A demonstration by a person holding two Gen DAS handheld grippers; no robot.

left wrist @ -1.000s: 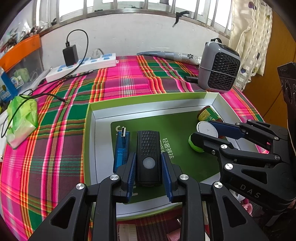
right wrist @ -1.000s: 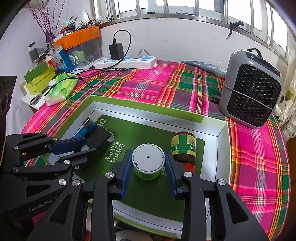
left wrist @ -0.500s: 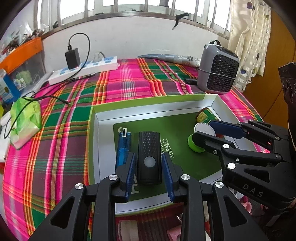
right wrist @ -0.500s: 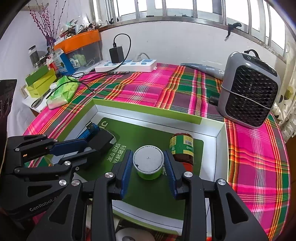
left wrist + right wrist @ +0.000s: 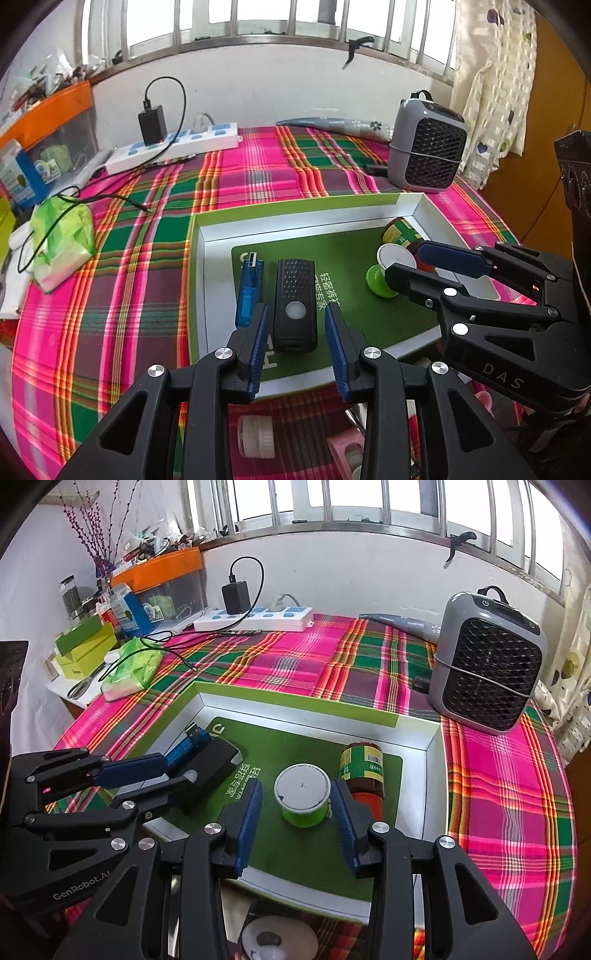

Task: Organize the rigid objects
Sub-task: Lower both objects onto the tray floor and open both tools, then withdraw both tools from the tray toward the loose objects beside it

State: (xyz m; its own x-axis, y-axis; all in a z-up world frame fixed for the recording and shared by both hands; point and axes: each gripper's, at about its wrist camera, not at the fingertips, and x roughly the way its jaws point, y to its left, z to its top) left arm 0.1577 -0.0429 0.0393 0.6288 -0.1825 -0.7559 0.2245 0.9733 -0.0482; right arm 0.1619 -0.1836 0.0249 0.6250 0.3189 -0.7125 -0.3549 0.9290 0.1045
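A shallow green-and-white box (image 5: pixel 201 236) (image 5: pixel 295 698) lies on the plaid cloth. Inside it lie a black remote-like device (image 5: pixel 295 304) (image 5: pixel 210 762) and a blue USB stick (image 5: pixel 249 291) (image 5: pixel 188 740) side by side. My left gripper (image 5: pixel 295 323) (image 5: pixel 147 775) straddles the black device's near end; its jaws are opening and gaps show on both sides. A small green cup with a white lid (image 5: pixel 302 799) (image 5: pixel 388 267) stands in the box beside a lying brown jar (image 5: pixel 364 771) (image 5: pixel 400 230). My right gripper (image 5: pixel 295 799) (image 5: pixel 410 262) is around the cup, jaws opening, pads clear of it.
A grey fan heater (image 5: pixel 426 151) (image 5: pixel 487 668) stands beyond the box at the right. A white power strip with a black charger (image 5: pixel 173 147) (image 5: pixel 255 618) lies at the back. A green tissue pack (image 5: pixel 61 240) (image 5: pixel 133 668) and cluttered shelves sit left. Small items lie below the table edge.
Both grippers' jaws have widened, letting go of the black device and the green cup, which now rest in the box. Both cameras have drawn back slightly.
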